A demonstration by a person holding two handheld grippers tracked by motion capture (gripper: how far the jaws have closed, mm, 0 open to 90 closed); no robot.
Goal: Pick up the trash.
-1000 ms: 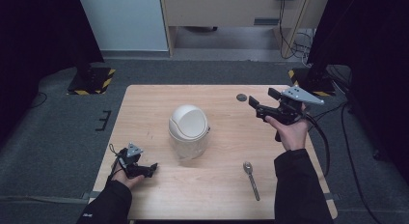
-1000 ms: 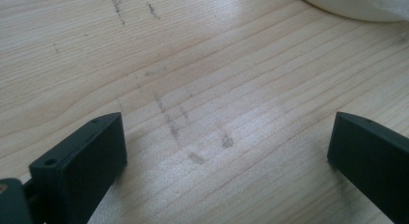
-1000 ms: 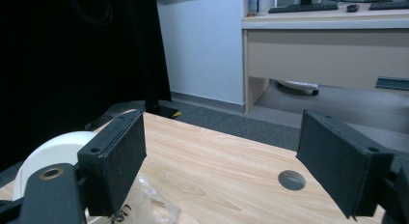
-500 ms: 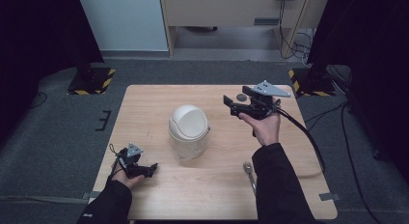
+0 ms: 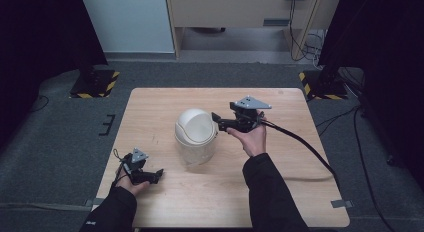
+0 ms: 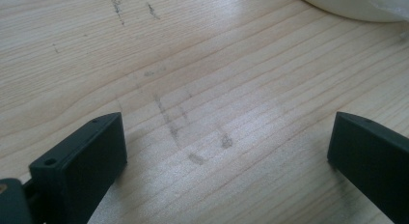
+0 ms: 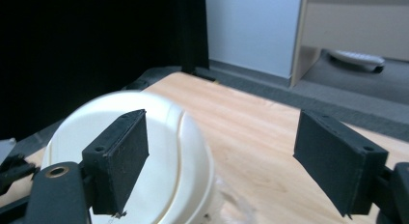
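Observation:
A white bin with a domed swing lid (image 5: 196, 134) stands at the middle of the wooden table (image 5: 150, 112). My right gripper (image 5: 218, 121) is held above the table just right of the lid, pointing left at it, jaws open and empty. In the right gripper view the dome (image 7: 164, 151) sits low and left, partly behind the left jaw of that gripper (image 7: 222, 156). My left gripper (image 5: 156, 176) rests open near the front left of the table. Its own view has the gripper (image 6: 226, 147) wide apart over bare wood, with the bin's base (image 6: 357, 4) at the top right.
A black cable (image 5: 300, 142) trails from the right gripper across the table's right side to its edge. The right forearm (image 5: 265, 187) lies over the front middle of the table. Yellow-and-black striped stand bases (image 5: 95, 84) sit on the floor behind both back corners.
My right gripper has swung left from the table's back right until it is beside the bin's lid, and the forearm now covers the spoon. The left gripper has stayed put.

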